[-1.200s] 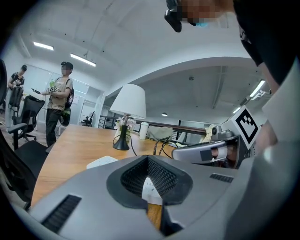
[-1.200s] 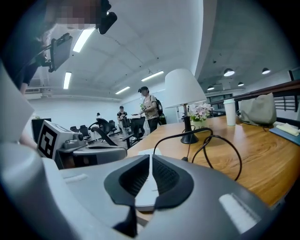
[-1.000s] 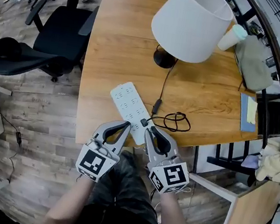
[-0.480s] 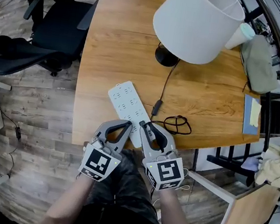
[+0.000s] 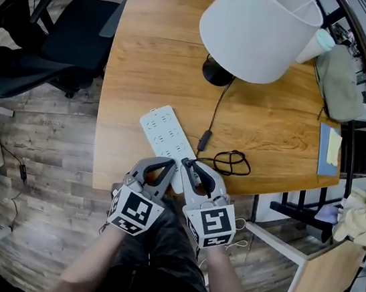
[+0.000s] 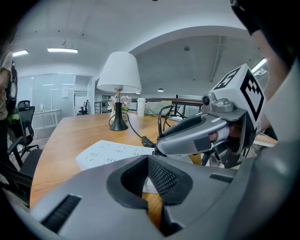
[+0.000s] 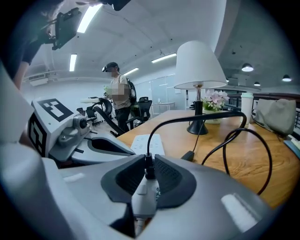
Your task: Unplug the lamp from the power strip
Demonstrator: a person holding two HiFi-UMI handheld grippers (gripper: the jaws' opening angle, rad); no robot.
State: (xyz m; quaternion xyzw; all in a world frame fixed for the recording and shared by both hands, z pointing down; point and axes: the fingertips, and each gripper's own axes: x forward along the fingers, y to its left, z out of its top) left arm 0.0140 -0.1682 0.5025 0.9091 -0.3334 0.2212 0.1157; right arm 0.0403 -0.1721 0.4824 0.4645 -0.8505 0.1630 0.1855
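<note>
Right gripper view: right gripper [image 7: 148,165], jaws clamped on the white plug [image 7: 144,194] of the black lamp cord [image 7: 195,119]. The cord arcs off toward the table lamp [image 7: 199,70], which has a white shade and black base and stands upright on the wooden desk [image 7: 179,140]. Whether the prongs sit in a socket cannot be told.

Left gripper view: left gripper [image 6: 149,161], jaws closed tip to tip with nothing between them. The white power strip [image 6: 108,152] lies flat just beyond.

Head view: both grippers sit side by side at the desk's near edge, over the strip's near end. An inline switch [image 5: 204,139] and coiled cord slack lie right of the strip. A black office chair [image 5: 77,33] stands left of the desk.
</note>
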